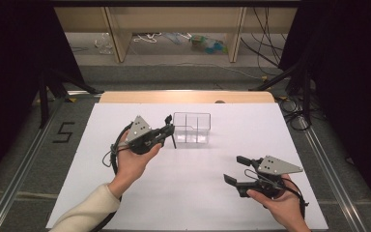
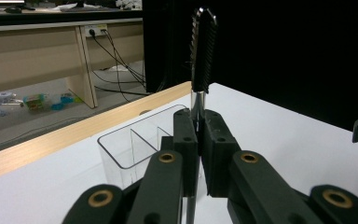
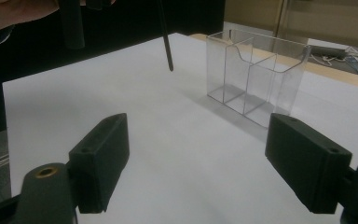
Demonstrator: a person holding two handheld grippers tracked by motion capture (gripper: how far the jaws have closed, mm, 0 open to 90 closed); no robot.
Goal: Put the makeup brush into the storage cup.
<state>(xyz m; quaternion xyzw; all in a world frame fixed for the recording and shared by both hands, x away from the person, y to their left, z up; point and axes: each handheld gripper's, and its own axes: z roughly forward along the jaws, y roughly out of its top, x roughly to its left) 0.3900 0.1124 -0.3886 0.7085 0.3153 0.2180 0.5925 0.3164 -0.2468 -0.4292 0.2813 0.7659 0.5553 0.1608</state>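
Table (image 1: 140, 203): flat top under a white sheet, with a strip of pale wood along the far edge.

Clear plastic organiser box (image 1: 192, 128) with inner dividers stands upright on the sheet toward the far side, centre. Its compartments look empty from above and in the right gripper view (image 3: 254, 77).

Left gripper (image 1: 168, 130), held in the person's left hand (image 1: 134, 162), sits just left of the box. Jaws fully closed, clamped on a slim dark brush-like tool with a metal stem and a ribbed black head (image 2: 203, 51). In the left gripper view the head stands upright above the jaws while the stem runs down between the pads. In the high view the lower end of the tool (image 1: 173, 141) hangs toward the sheet just beside the box's near-left corner, apparently apart from the wall; contact cannot be ruled out.

Right gripper (image 1: 236, 169), in the right hand (image 1: 282, 205), rests low over the near-right part of the sheet, well apart from the box. Jaws spread wide, nothing between them.

Progress, as judged: the tool is picked up and brought next to the box. Not yet done: lifting it over the rim, lowering it into a compartment, releasing.
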